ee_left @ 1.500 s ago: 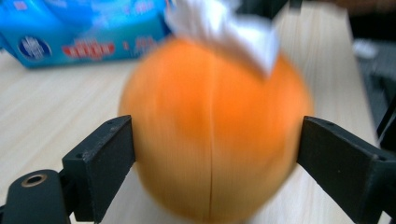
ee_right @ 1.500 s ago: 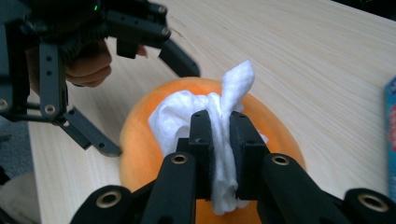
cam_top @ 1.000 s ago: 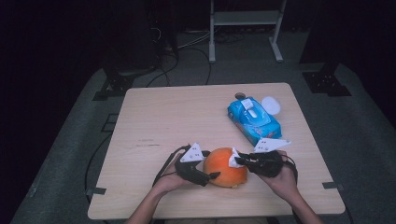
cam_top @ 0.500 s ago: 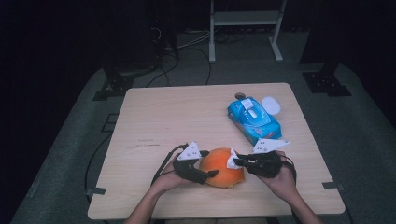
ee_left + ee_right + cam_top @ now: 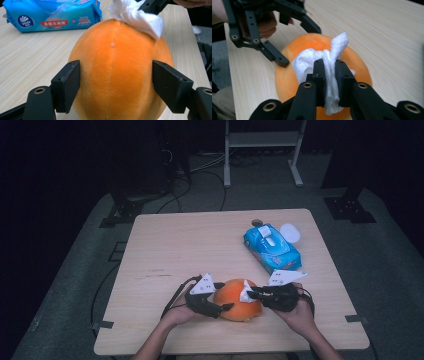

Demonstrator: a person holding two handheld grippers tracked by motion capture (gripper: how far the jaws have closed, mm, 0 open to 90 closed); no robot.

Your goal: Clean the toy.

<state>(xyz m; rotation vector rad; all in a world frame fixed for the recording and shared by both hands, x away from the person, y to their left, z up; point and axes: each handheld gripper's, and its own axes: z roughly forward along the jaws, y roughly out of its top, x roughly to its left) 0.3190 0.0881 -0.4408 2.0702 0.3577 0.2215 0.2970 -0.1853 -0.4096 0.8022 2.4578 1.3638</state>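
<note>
The work in hand is wiping an orange plush ball (image 5: 239, 299) with a white tissue (image 5: 322, 65). The ball lies on the wooden table (image 5: 190, 245), near the edge where the person sits, between the two hands. The right gripper (image 5: 329, 72) is closed tight on the tissue, and the tissue is touching the top of the ball. The left gripper (image 5: 115, 82) has the ball between its jaws; the jaws have just been closing, and in the left gripper view the pads (image 5: 68, 85) stand right at the two sides of the ball, though whether they press on it already cannot be told.

So the tissue seems to be taken out and brought to the ball, and the ball is almost steadied. The wiping itself is probably at its start or middle; how much of the surface is left is not visible.

The only container is a blue tissue pack (image 5: 272, 247), further back on the right. Its flap looks lifted, with something white in the opening
</note>
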